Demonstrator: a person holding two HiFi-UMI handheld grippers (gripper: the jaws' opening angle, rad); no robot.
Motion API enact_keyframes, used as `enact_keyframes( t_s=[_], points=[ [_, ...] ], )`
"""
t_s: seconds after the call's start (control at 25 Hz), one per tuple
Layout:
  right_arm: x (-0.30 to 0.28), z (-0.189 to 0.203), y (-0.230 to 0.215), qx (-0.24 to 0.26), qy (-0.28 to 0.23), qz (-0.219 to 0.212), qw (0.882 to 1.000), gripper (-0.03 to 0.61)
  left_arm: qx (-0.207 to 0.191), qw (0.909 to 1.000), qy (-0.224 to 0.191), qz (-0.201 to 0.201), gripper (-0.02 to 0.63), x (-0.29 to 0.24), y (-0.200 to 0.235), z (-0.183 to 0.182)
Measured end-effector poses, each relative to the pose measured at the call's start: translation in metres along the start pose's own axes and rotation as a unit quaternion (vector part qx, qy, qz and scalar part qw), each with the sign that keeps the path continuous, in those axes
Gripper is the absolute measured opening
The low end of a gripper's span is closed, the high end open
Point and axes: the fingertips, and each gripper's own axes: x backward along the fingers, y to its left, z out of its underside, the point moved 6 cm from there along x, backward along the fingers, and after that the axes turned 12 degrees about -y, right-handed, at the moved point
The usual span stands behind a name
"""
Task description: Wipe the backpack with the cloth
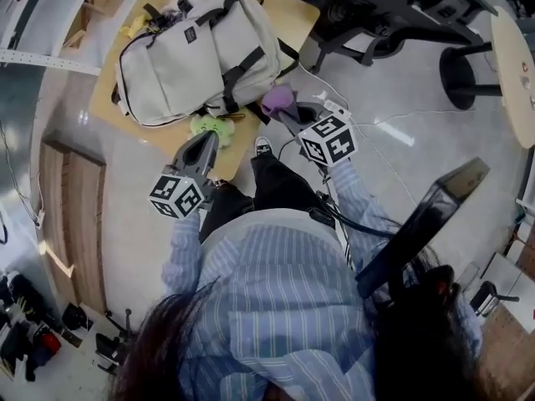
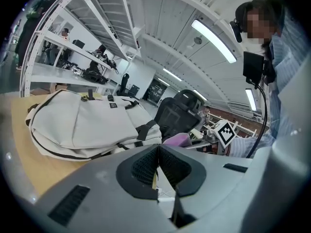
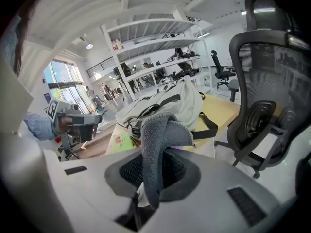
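A cream backpack [image 1: 196, 53] with black straps lies flat on the wooden table [image 1: 284, 11]. My right gripper [image 1: 290, 112] is shut on a purple cloth [image 1: 279, 99], held just off the table's near edge beside the backpack's corner. In the right gripper view the cloth [image 3: 160, 135] drapes over the jaws of the right gripper [image 3: 154, 165], with the backpack [image 3: 167, 101] behind it. My left gripper [image 1: 208, 139] points at the table's near edge, below the backpack. Its jaws are shut with nothing between them in the left gripper view [image 2: 158, 149], where the backpack [image 2: 82, 125] lies ahead.
A small green object [image 1: 211, 127] lies on the table edge in front of the left gripper. Black office chairs [image 1: 380, 15] stand to the right of the table, one close to the right gripper [image 3: 272, 91]. White cables [image 1: 393, 124] run over the floor.
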Motion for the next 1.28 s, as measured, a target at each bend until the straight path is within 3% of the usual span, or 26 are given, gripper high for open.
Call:
enact_keyframes(
  t_s=[0.16, 0.4, 0.64, 0.8, 1.04, 1.28],
  points=[
    [-0.003, 0.004, 0.031, 0.001, 0.0, -0.003, 1.0, 0.041, 0.0, 1.0, -0.003, -0.004, 0.005, 0.029, 0.013, -0.002],
    [-0.005, 0.003, 0.082, -0.035, -0.043, 0.05, 0.997, 0.041, -0.003, 0.9999, -0.014, 0.0, 0.005, 0.09, 0.045, -0.01],
    [-0.001, 0.02, 0.161, -0.093, -0.09, 0.086, 0.988, 0.041, -0.015, 0.9993, -0.008, 0.032, 0.005, 0.165, 0.066, -0.009],
    [-0.003, 0.039, 0.216, -0.118, -0.103, 0.106, 0.982, 0.041, -0.003, 0.9992, -0.006, 0.04, 0.005, 0.211, 0.078, 0.001],
    [-0.002, 0.04, 0.275, -0.131, -0.111, 0.098, 0.98, 0.041, 0.017, 0.9988, -0.014, 0.045, 0.005, 0.247, 0.082, 0.005],
    [0.006, 0.048, 0.291, -0.115, -0.093, 0.081, 0.986, 0.041, 0.022, 0.9982, -0.027, 0.049, 0.005, 0.247, 0.071, 0.012]
  ],
)
